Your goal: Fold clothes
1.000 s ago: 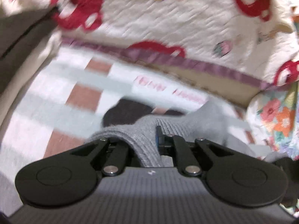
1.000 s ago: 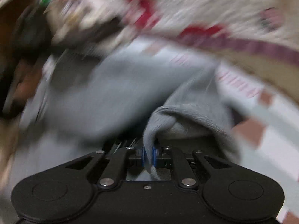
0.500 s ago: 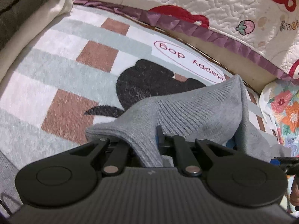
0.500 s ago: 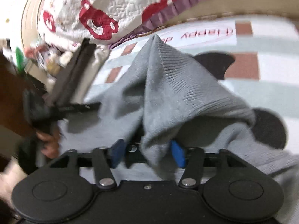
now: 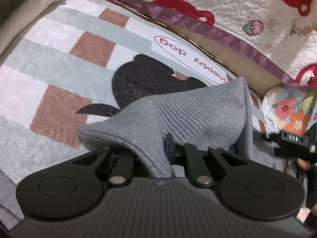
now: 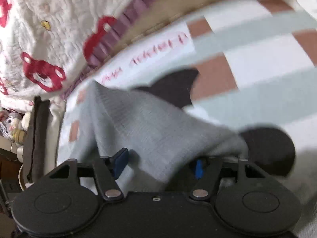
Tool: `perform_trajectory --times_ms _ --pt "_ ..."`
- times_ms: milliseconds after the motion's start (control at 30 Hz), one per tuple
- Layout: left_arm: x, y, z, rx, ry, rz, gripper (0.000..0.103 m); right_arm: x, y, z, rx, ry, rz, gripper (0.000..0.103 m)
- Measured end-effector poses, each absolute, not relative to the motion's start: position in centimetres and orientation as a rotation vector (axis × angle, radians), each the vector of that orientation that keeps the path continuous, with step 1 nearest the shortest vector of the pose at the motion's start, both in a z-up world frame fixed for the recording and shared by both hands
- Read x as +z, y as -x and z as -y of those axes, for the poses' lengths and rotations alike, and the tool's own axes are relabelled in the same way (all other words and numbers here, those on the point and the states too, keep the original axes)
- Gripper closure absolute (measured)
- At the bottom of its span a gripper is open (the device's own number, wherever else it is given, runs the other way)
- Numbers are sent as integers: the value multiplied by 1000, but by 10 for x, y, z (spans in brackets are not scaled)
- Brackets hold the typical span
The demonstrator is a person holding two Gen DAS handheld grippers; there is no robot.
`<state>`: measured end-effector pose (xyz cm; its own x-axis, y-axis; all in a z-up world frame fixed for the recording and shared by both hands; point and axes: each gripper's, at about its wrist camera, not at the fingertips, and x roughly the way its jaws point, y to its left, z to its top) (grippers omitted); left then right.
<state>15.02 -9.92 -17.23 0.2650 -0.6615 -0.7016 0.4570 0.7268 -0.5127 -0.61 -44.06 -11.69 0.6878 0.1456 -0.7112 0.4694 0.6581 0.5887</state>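
Both views are evenly and softly lit; the right wrist view is smeared by motion blur, and edges are bent by fisheye distortion.

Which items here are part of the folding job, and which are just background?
In the job:
- grey knit garment
- left gripper, shut on it
- right gripper, jaws apart, just been closing, the knit between them

Lying about:
- checked rug
- quilted cover
- floral fabric

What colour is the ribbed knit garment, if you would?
Grey knit garment; clearest in the left wrist view.
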Motion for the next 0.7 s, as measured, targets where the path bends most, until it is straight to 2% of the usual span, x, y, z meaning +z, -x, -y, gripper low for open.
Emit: perform_trajectory --times_ms 33,67,200,400,500,567,700 --pt "-169 -147 102 -774 186 -1029 97 -112 2 438 -198 -813 -787 79" --pt "-164 -144 105 -776 140 -990 97 -102 -5 434 -179 -728 -793 89" --pt "-137 -128 109 -728 -6 -787 97 -44 -14 408 -200 -337 -728 92" --pt "-112 -117 96 -699 22 -629 97 35 -3 373 -236 114 -536 96" --pt "-90 -102 88 -704 25 -483 97 51 10 362 -186 142 -507 96" --pt "-82 -103 76 -750 89 -536 97 52 27 357 -125 73 -542 95" --pt "-115 -117 60 -876 277 -901 98 -14 55 346 40 -196 -844 95"
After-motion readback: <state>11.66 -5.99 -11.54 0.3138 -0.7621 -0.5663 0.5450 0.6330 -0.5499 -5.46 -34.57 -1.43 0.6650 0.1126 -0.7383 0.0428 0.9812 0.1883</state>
